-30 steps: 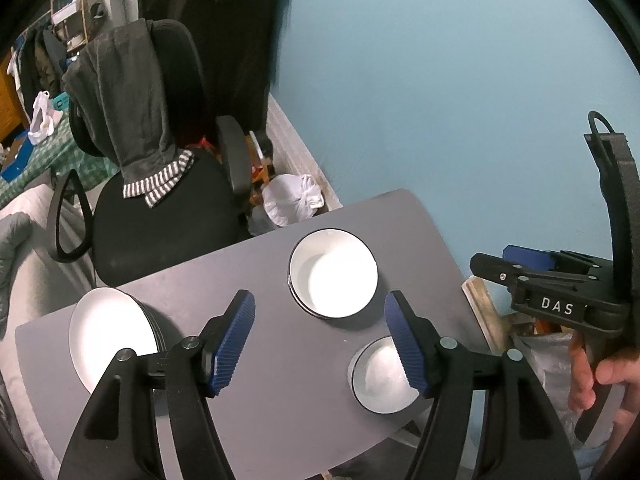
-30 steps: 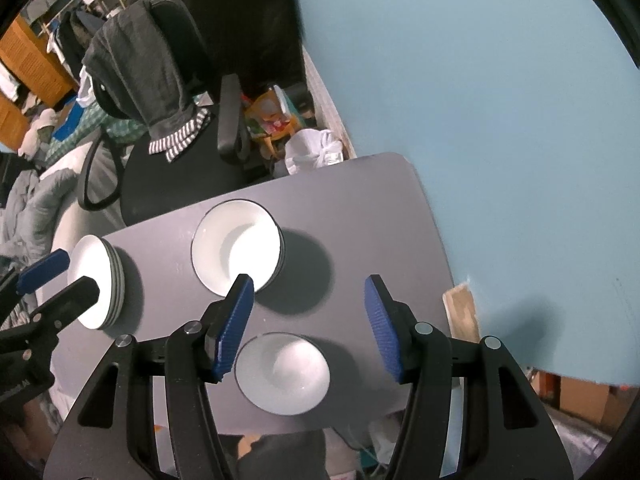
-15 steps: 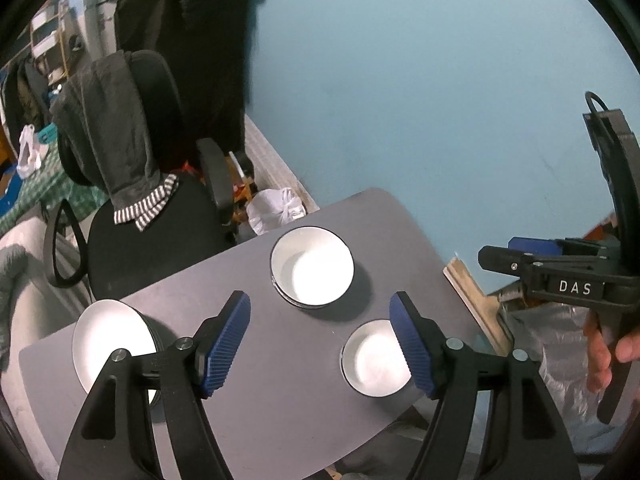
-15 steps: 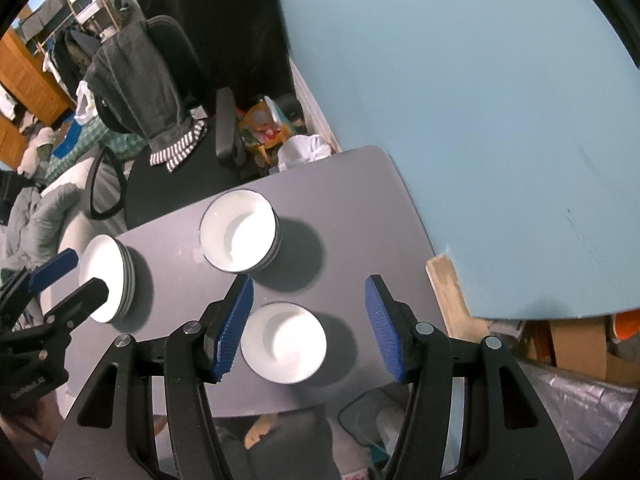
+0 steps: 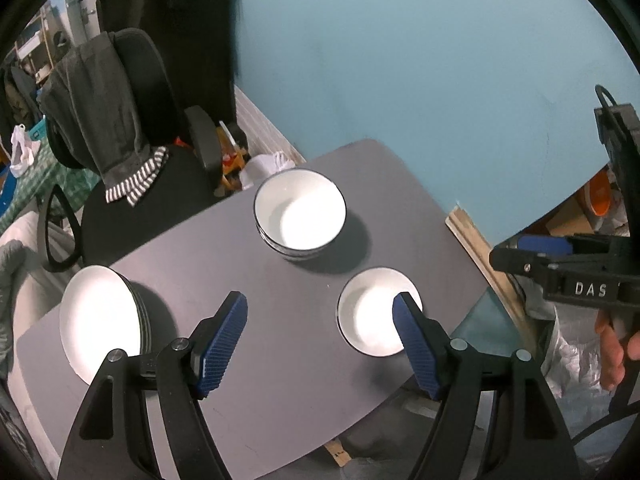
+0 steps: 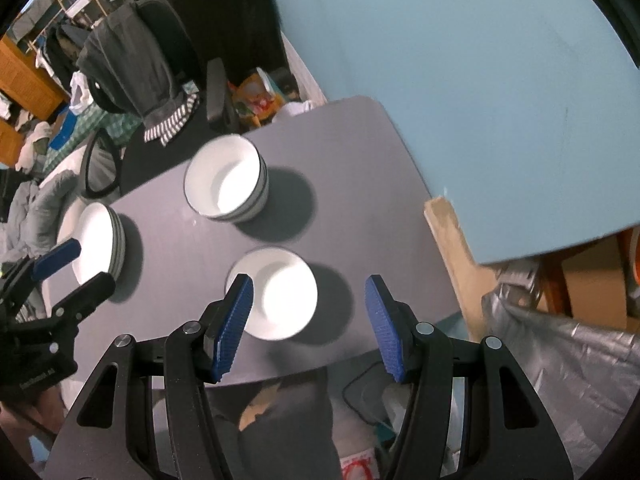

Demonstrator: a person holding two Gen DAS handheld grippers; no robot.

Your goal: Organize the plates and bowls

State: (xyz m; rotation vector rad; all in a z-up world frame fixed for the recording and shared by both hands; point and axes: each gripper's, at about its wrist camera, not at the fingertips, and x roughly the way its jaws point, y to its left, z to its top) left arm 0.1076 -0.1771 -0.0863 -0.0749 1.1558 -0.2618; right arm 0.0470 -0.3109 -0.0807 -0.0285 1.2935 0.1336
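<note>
On the grey table [image 5: 240,264] stand a stack of large white bowls [image 5: 300,216] [image 6: 226,184], a single small white bowl [image 5: 374,312] [image 6: 276,292] nearer me, and a stack of white plates [image 5: 100,316] [image 6: 98,244] at the left end. My left gripper [image 5: 320,308] hovers above the table between plates and small bowl; its jaws are opening, with nothing between them. My right gripper [image 6: 308,292] hangs open and empty above the small bowl's right side. Each gripper also shows in the other's view: the right gripper [image 5: 560,256] and the left gripper [image 6: 68,268].
A black office chair [image 5: 152,184] draped with grey clothing stands behind the table. A blue wall [image 5: 400,60] runs along the far right side. Beyond the table's right edge lie a wooden strip [image 6: 448,248], cardboard boxes [image 6: 592,280] and a silver bag [image 6: 560,352].
Both grippers have drawn back toward the table's near right corner, so the dishes sit higher in each view and the floor clutter at right has appeared. The left jaws stand slightly wider.
</note>
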